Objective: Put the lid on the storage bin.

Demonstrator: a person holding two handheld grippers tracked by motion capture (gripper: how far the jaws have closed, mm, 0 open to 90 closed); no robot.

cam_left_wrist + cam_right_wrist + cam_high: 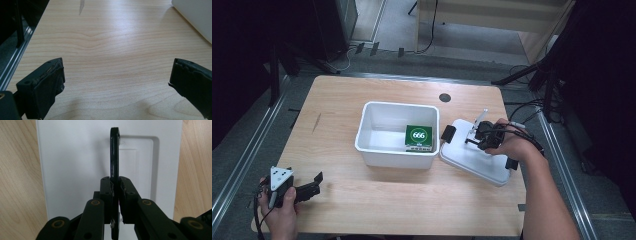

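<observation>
A white lid (pixel 472 160) lies flat on the wooden table (pixel 362 210), right of an open white bin (pixel 362 140). A thin black handle (pixel 114 152) stands up from the lid (pixel 75 170). My right gripper (pixel 115 182) is shut on this handle, its pads pressing both flat sides. In the high view the right gripper (pixel 470 138) sits over the lid's left part, with the handle's end (pixel 448 133) reaching toward the bin. A green box (pixel 419 138) marked 666 lies inside the bin. My left gripper (pixel 315 183) rests open at the table's near left corner, its jaws (pixel 117 72) wide apart over bare wood.
The bin's white wall (pixel 195 17) shows at the upper right of the left gripper view. A dark round hole (pixel 445 97) sits in the table behind the bin. Metal rails (pixel 247 155) run along the table's left and right sides, and cables (pixel 527 107) lie at the far right.
</observation>
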